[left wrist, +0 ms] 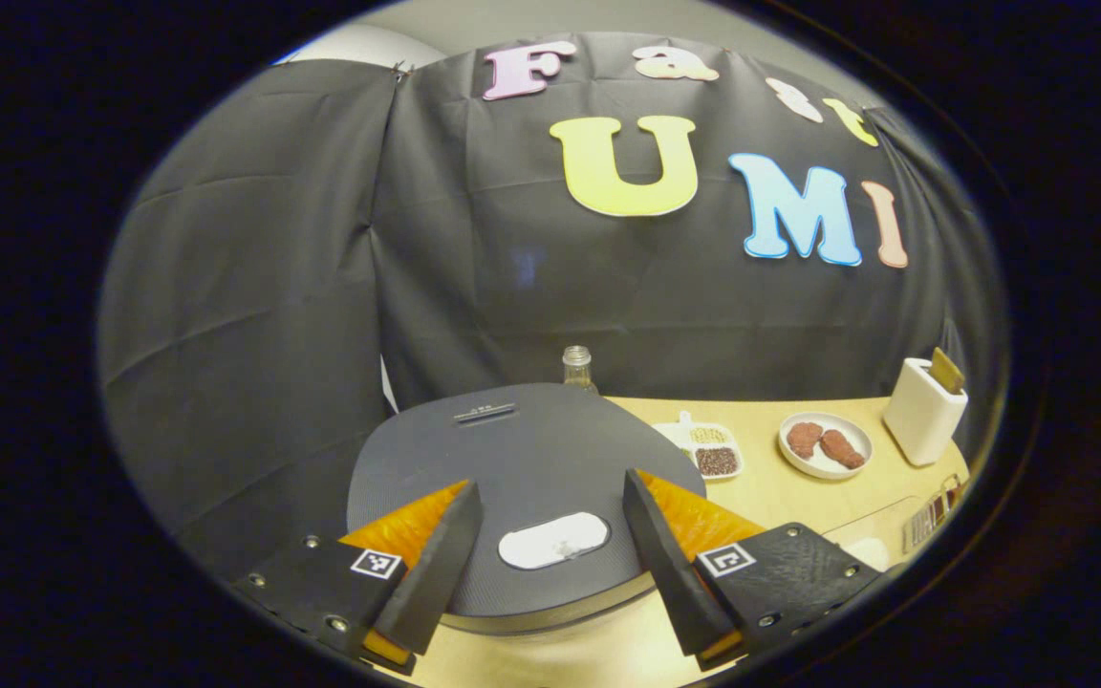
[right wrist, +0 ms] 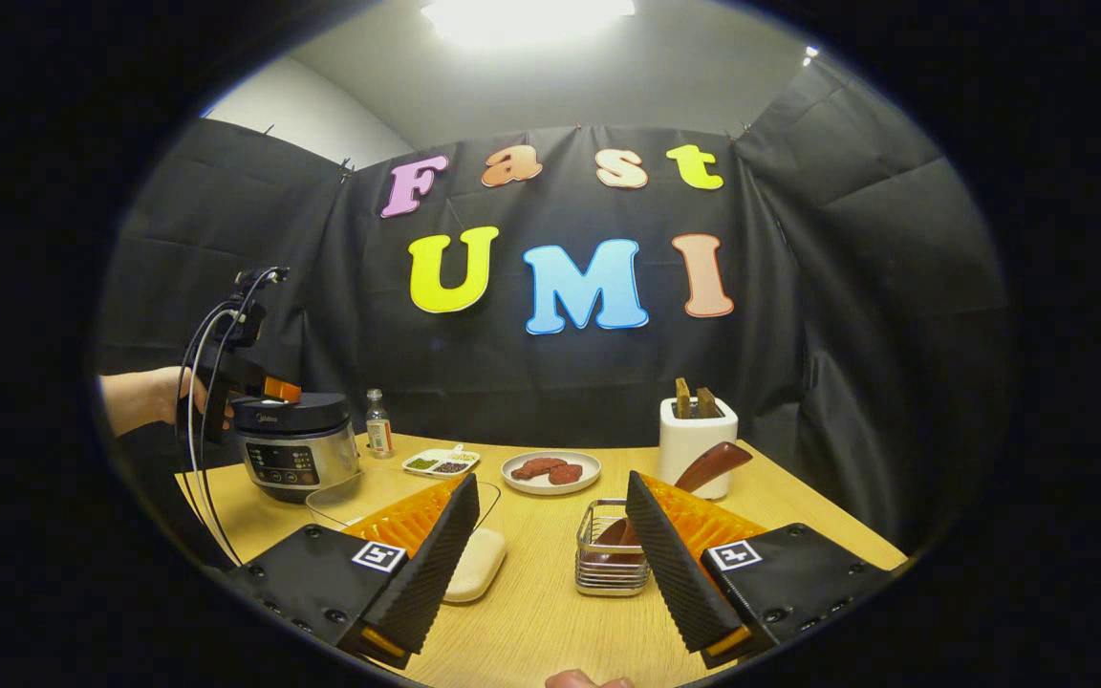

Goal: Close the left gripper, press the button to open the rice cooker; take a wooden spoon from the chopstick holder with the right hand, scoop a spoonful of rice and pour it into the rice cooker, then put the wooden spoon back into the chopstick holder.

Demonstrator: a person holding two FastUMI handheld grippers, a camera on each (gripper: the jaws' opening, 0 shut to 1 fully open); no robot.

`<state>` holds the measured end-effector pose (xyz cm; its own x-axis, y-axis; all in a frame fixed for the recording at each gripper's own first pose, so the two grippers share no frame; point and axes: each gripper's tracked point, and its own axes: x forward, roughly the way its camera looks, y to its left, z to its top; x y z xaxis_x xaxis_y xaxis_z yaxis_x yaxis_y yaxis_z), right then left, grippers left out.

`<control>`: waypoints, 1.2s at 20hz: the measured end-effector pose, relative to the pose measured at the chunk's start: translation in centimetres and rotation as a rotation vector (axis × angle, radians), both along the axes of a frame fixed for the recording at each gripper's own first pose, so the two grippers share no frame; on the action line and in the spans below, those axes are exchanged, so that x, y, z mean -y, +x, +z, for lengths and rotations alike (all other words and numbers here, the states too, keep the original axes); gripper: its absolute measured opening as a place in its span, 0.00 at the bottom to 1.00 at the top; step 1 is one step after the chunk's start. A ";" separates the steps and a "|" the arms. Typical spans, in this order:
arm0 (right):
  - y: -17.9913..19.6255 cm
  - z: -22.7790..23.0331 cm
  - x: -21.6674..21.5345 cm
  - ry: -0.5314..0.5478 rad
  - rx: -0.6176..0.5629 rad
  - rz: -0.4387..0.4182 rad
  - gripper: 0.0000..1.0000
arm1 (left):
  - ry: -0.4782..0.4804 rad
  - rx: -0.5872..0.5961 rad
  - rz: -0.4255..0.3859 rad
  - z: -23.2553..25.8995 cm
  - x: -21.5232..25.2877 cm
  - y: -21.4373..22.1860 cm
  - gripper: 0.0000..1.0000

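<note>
In the left gripper view I hold my left gripper above the rice cooker, its fingers spread wide either side of the white button low in the frame; the lid is down. In the right gripper view my right gripper is also spread apart, gripping nothing. The wooden spoon leans in the wire chopstick holder at lower centre on the counter. The rice cooker sits at middle left.

Bright ceiling light, dim booth, warped edges.
</note>
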<state>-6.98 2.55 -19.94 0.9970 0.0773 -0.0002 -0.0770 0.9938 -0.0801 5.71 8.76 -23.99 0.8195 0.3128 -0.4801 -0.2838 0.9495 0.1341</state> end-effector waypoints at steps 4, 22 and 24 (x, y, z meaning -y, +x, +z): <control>-0.4 0.1 0.4 0.034 0.010 -0.016 0.94 | -0.007 -0.020 -0.002 -0.8 0.1 -0.1 0.97; 4.7 11.8 2.4 -0.008 0.077 -0.147 0.98 | 0.057 0.351 -0.227 16.8 9.9 -2.6 0.92; 5.1 14.3 2.4 -0.062 0.096 -0.185 0.98 | 0.046 0.397 -0.277 19.5 11.5 -3.0 0.92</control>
<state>-1.87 0.13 -5.68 0.9899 -0.1047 0.0959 0.1175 0.9832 -0.1398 2.75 -2.76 -4.47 0.9920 0.0707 -0.1044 -0.0591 0.9921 0.1103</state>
